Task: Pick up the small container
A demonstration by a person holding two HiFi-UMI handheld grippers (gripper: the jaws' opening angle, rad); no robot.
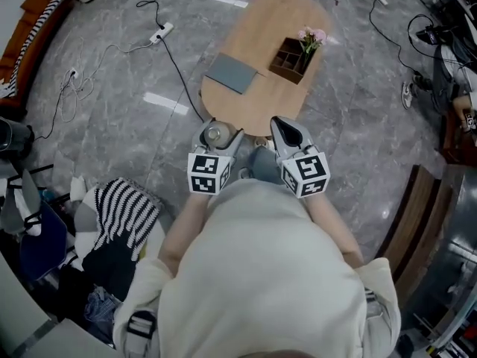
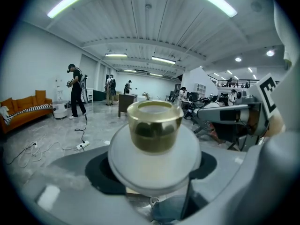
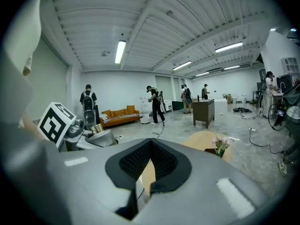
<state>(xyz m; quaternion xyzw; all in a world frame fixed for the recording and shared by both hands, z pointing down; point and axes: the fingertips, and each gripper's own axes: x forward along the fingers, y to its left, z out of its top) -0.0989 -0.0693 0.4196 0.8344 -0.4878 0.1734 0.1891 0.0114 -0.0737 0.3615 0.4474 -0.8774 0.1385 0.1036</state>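
Observation:
The small container (image 2: 153,128), a white round jar with a translucent gold cap, sits between the jaws of my left gripper (image 2: 154,172), which is shut on it. In the head view that left gripper (image 1: 216,139) hangs close to my body, just off the near end of the table, and the jar's top (image 1: 214,133) shows between its jaws. My right gripper (image 1: 288,133) is level with it to the right. Its black pads (image 3: 161,165) meet at the tip with nothing between them. The right gripper view also catches the gold cap (image 3: 97,128) at the left.
An oval wooden table (image 1: 257,95) stands ahead with a grey pad (image 1: 231,73) and a dark wooden organiser (image 1: 289,60) holding pink flowers (image 1: 312,36). Cables and a power strip (image 1: 162,31) lie on the marble floor. Clothes and bags (image 1: 112,226) are piled at my left.

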